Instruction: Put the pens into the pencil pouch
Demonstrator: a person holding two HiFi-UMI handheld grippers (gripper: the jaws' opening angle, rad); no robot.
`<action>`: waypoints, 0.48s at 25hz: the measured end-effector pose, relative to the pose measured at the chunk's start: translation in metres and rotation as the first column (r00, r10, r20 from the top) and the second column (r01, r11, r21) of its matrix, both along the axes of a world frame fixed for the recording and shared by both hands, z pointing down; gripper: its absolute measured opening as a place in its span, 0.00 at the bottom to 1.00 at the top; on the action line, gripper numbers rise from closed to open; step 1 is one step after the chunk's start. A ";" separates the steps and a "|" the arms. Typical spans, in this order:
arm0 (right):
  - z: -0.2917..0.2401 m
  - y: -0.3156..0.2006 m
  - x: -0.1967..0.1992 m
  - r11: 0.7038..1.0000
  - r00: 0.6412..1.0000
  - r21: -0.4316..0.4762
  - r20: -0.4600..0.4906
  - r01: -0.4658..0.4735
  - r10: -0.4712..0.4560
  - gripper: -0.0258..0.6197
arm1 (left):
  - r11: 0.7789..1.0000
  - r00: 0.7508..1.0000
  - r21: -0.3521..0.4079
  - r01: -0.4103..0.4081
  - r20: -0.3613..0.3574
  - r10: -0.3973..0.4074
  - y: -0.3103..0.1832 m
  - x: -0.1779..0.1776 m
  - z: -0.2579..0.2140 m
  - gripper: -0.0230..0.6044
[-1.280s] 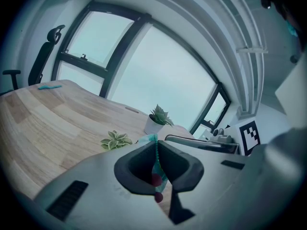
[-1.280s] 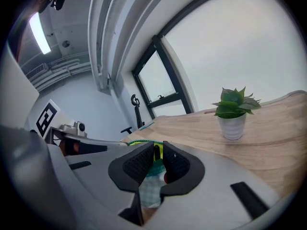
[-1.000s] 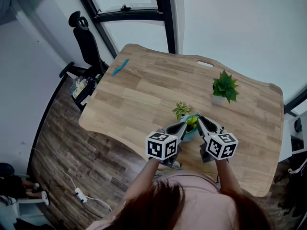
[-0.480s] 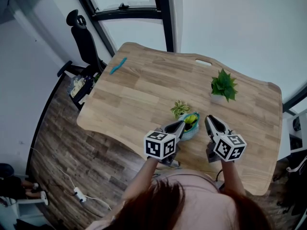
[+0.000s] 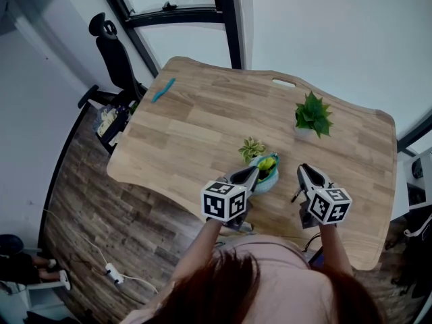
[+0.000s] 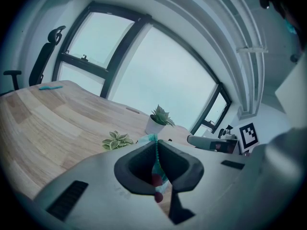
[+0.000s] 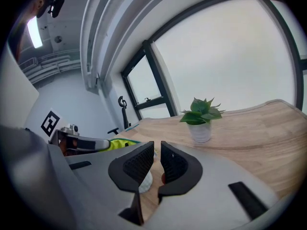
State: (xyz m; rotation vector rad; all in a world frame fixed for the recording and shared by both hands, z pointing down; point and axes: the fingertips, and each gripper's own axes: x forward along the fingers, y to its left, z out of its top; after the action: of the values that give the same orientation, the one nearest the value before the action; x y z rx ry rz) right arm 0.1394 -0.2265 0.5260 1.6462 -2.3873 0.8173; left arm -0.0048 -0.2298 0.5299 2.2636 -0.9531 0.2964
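Observation:
A teal pencil pouch (image 5: 265,178) stands near the table's front edge, with something yellow-green (image 5: 268,163) showing at its mouth. My left gripper (image 5: 255,173) is shut on the pouch's zip edge; in the left gripper view the teal fabric (image 6: 157,170) runs between the pressed jaws. My right gripper (image 5: 305,169) hovers a short way right of the pouch, its jaws a narrow slit apart with nothing in them (image 7: 157,147). A teal pen (image 5: 163,90) lies alone at the table's far left corner.
A small leafy plant (image 5: 251,148) sits just behind the pouch. A bigger green plant in a white pot (image 5: 312,115) stands further back right. A black office chair (image 5: 115,51) is beyond the table's far left corner. The wooden table (image 5: 202,120) has a handle slot at its far edge.
My right gripper has drawn away from the pouch's mouth, sliding to the right. The left gripper and the pouch have stayed where they were.

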 end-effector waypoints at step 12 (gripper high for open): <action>0.043 0.010 0.025 0.992 0.997 -0.128 -0.082 -0.013 0.003 0.09 | 1.000 1.000 -0.007 -0.001 0.006 0.001 0.000 0.001 0.002 0.06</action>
State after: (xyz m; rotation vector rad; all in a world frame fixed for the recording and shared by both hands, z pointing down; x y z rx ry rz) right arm 0.1648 -0.2166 0.5686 1.6087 -2.2259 0.8682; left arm -0.0042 -0.2293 0.5323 2.2585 -0.9525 0.3061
